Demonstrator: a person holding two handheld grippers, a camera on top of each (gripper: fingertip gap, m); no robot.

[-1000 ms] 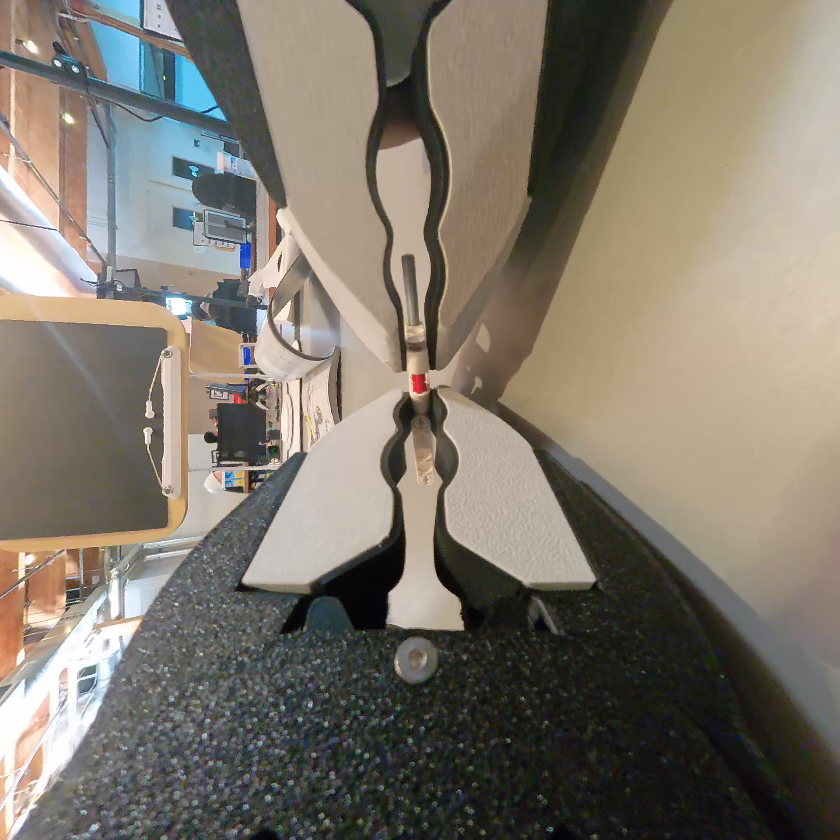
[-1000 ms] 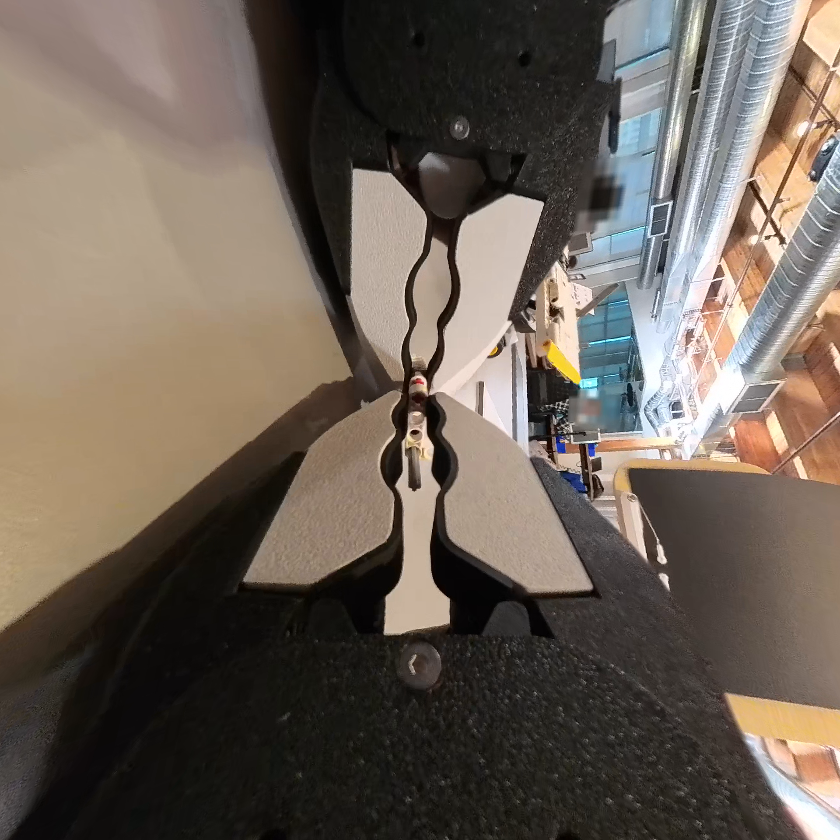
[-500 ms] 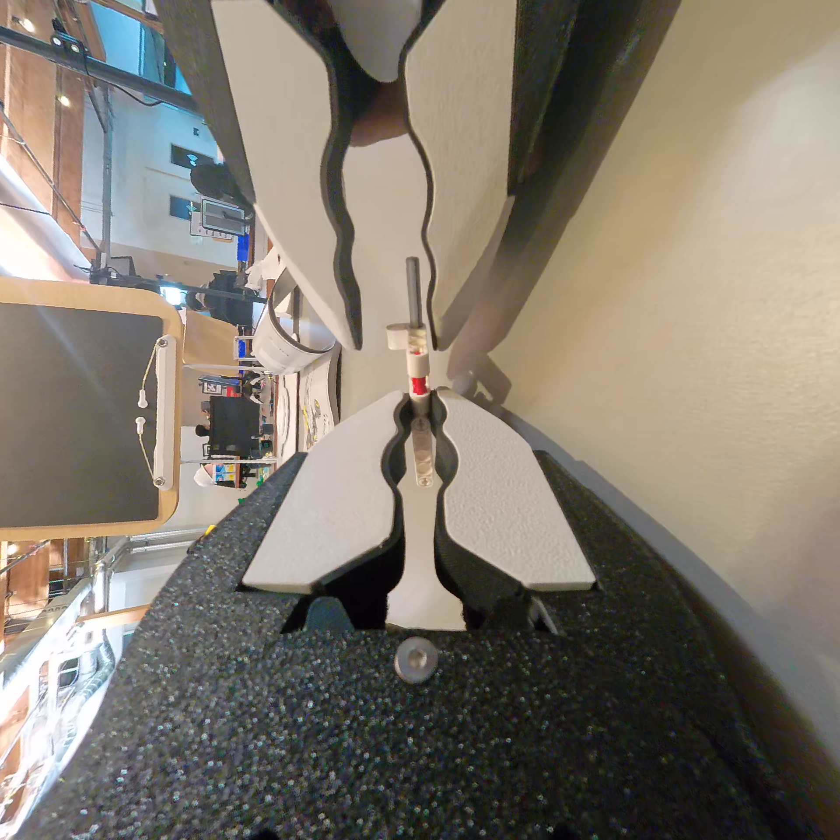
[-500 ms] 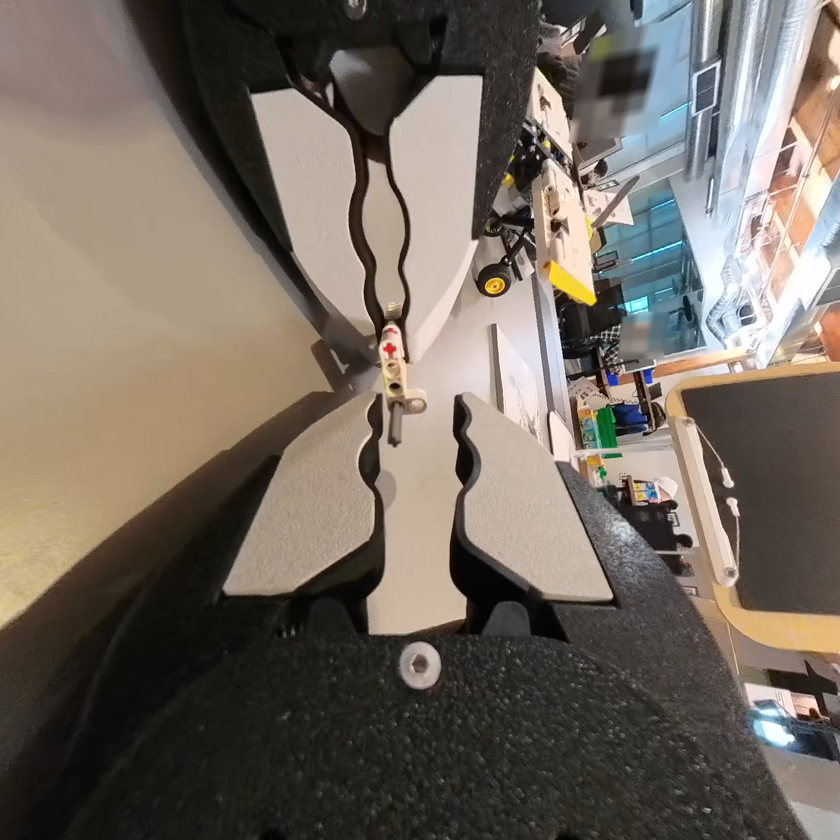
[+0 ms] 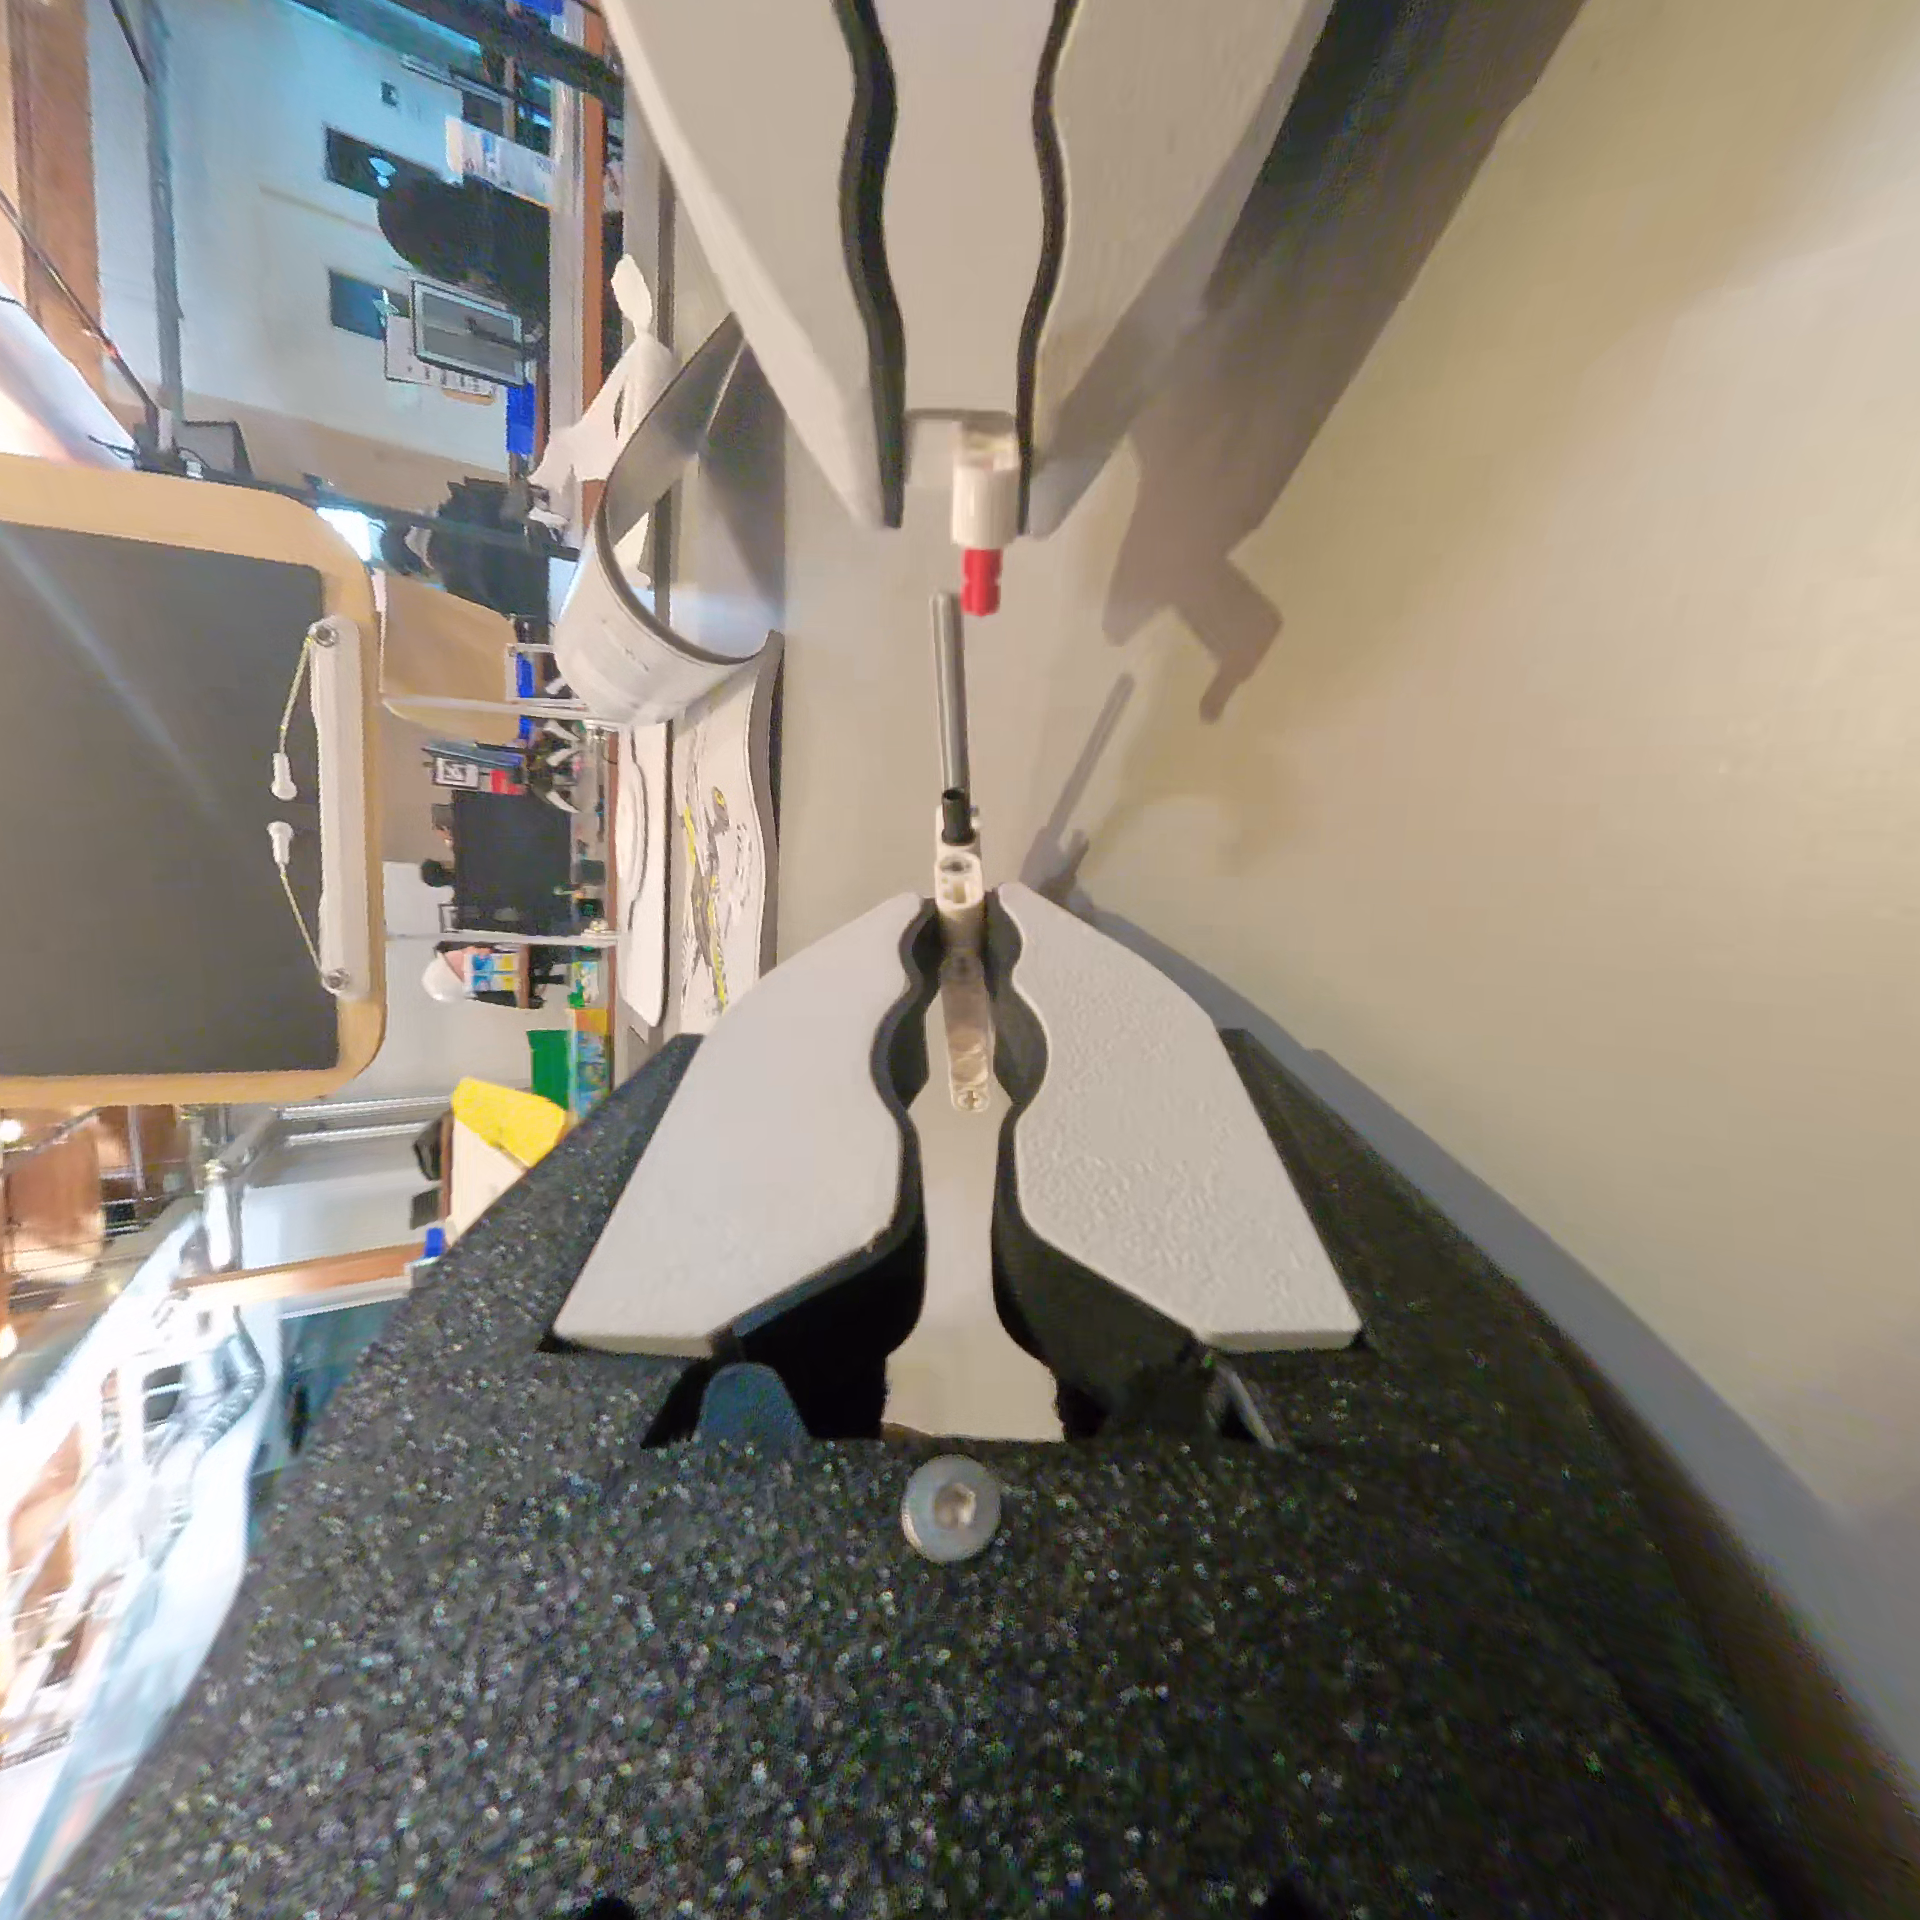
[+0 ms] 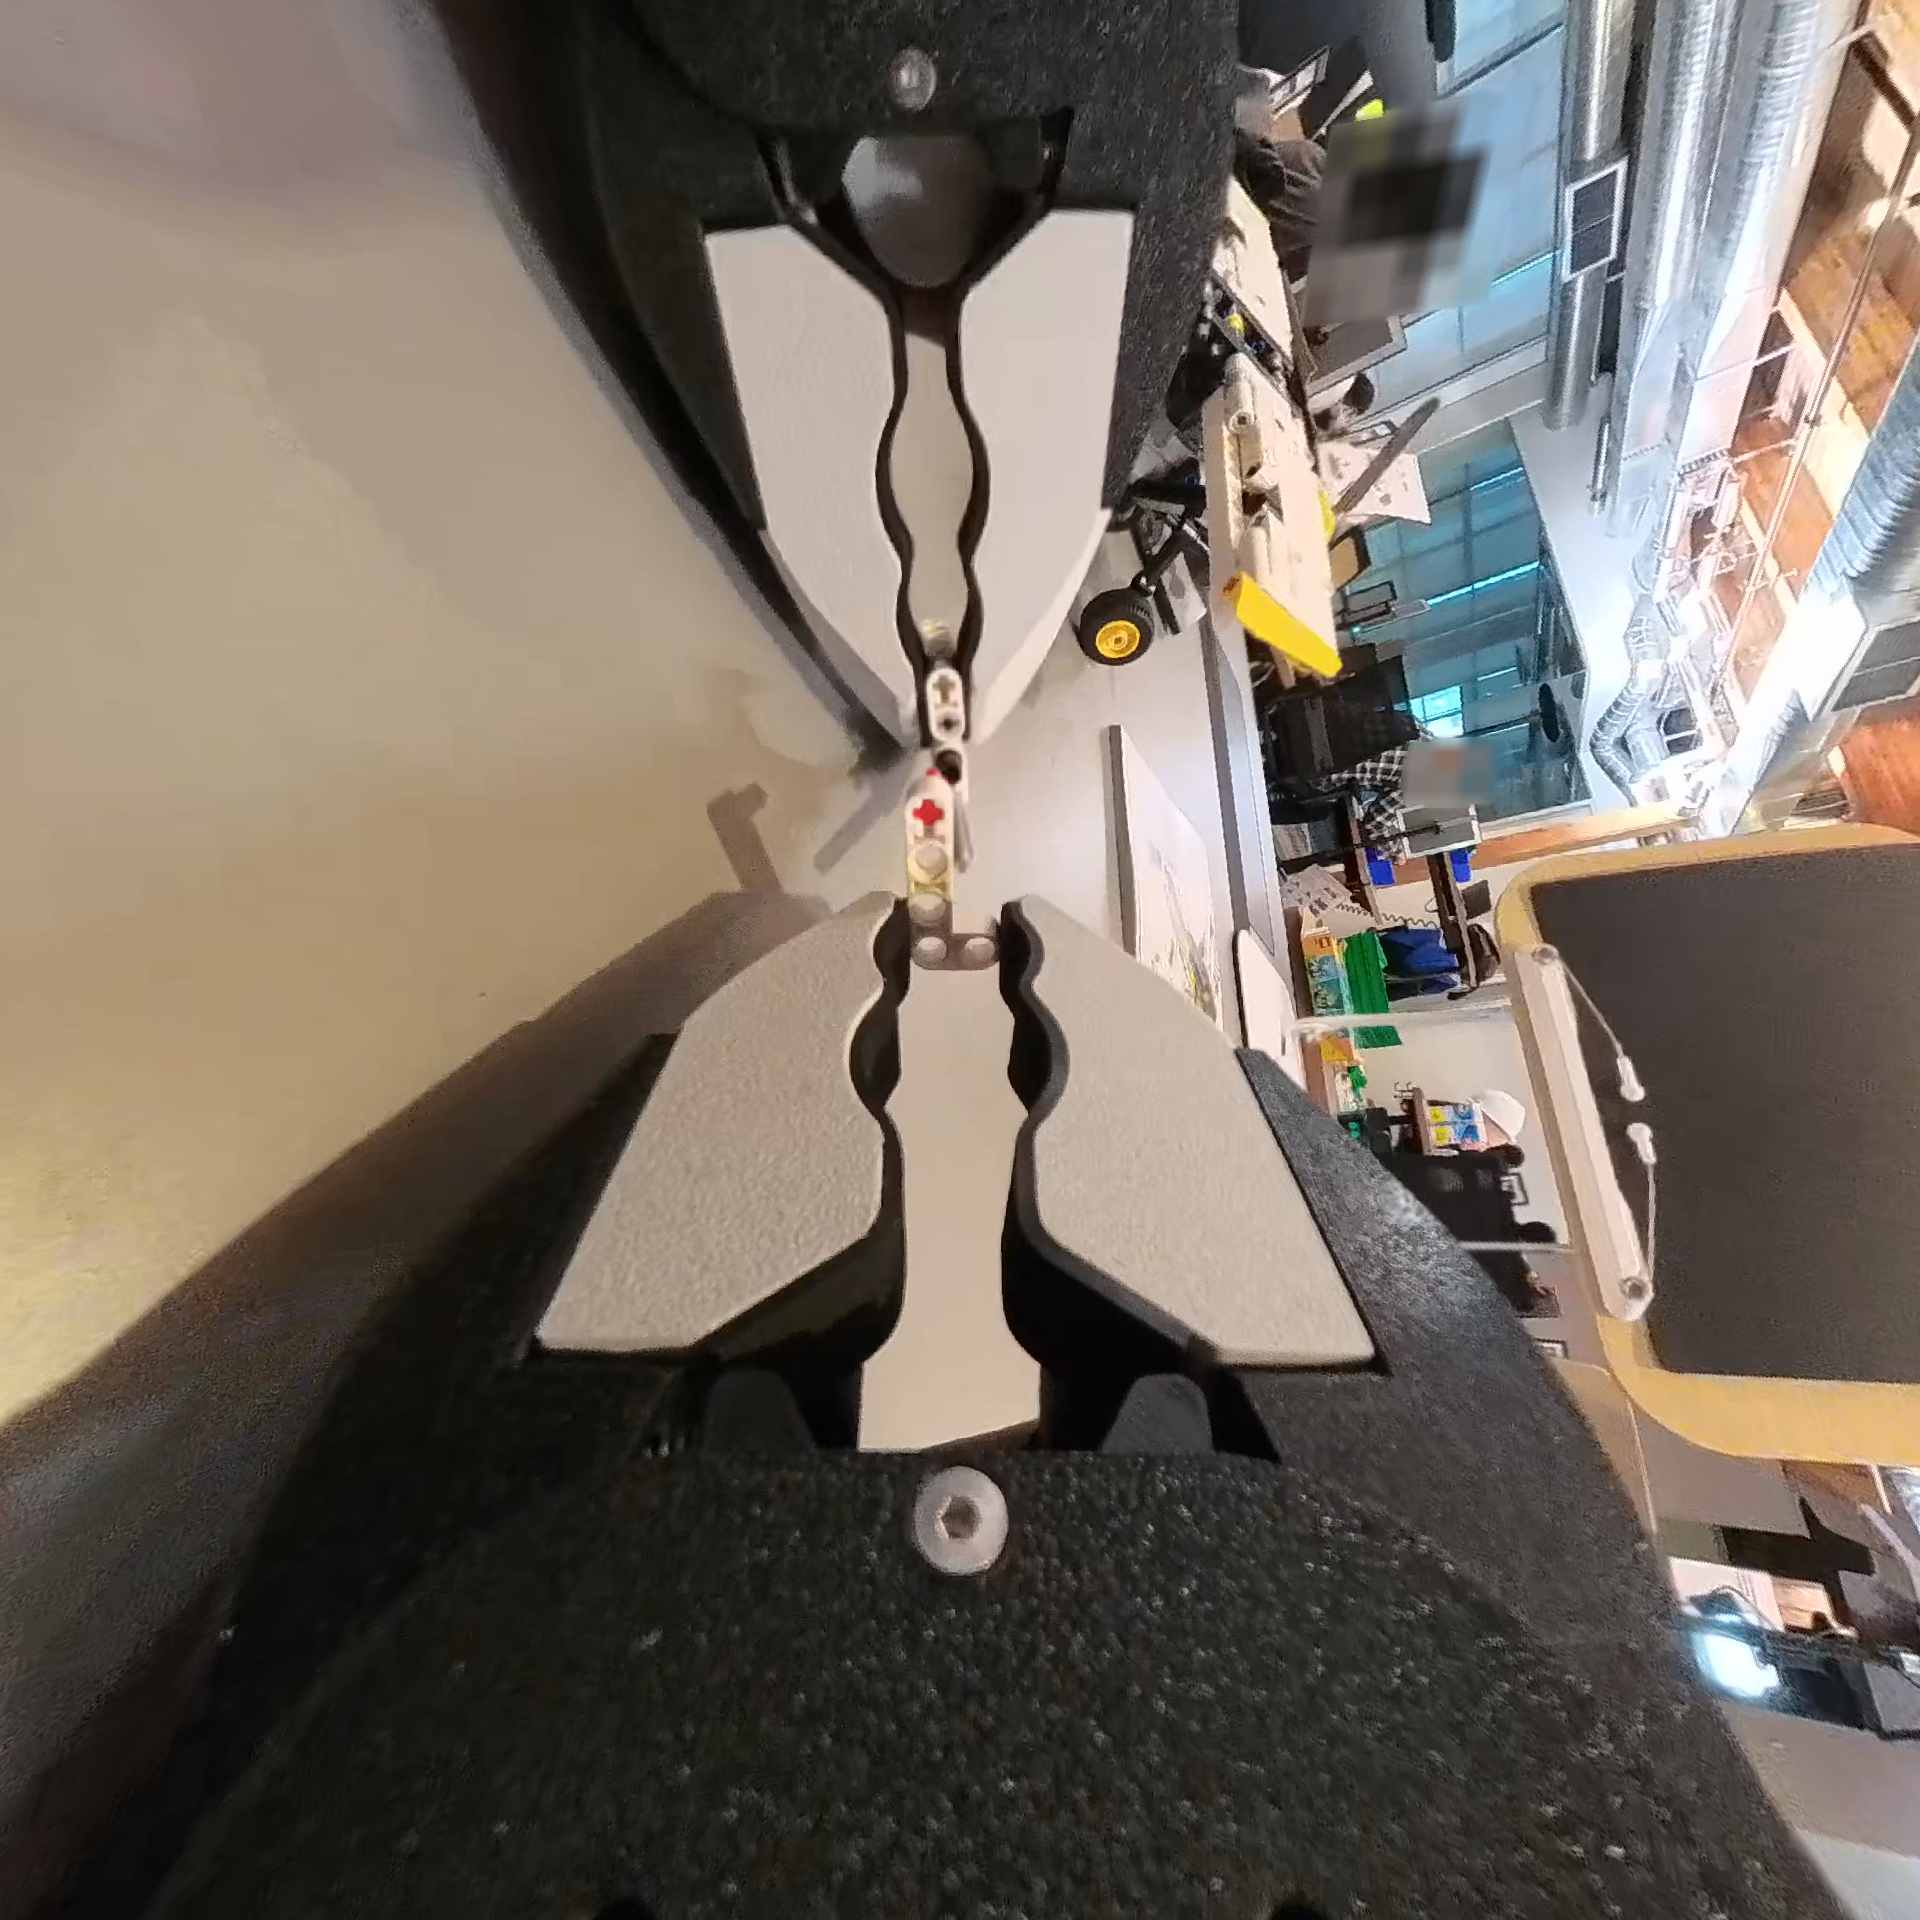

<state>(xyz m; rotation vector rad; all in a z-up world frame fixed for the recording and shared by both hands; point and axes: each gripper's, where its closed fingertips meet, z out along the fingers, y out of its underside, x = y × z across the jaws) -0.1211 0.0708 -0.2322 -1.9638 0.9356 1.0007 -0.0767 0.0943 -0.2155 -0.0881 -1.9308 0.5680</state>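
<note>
Pale grey worktop (image 5: 842, 665) runs away beside a cream wall (image 5: 1558, 727), with a busy workshop beyond it. A white tub (image 5: 634, 644) and printed sheets (image 5: 717, 862) lie on its far side. Two handheld grippers face each other tip to tip above this surface. The left gripper (image 5: 958, 906) has its jaws nearly closed, pinching a small white connector (image 5: 957, 875). A thin grey rod (image 5: 948, 696) sticks out of the connector on a black pin, towards the other tool. The right gripper (image 6: 951, 920) has its jaws a little wider, pressed on the short leg of an L-shaped pale beam (image 6: 928, 862). A red stub (image 5: 982, 580) is plugged into the beam's far end. The rod's free tip lies just beside the red stub, slightly off to one side. The two held pieces are near each other but not joined.
</note>
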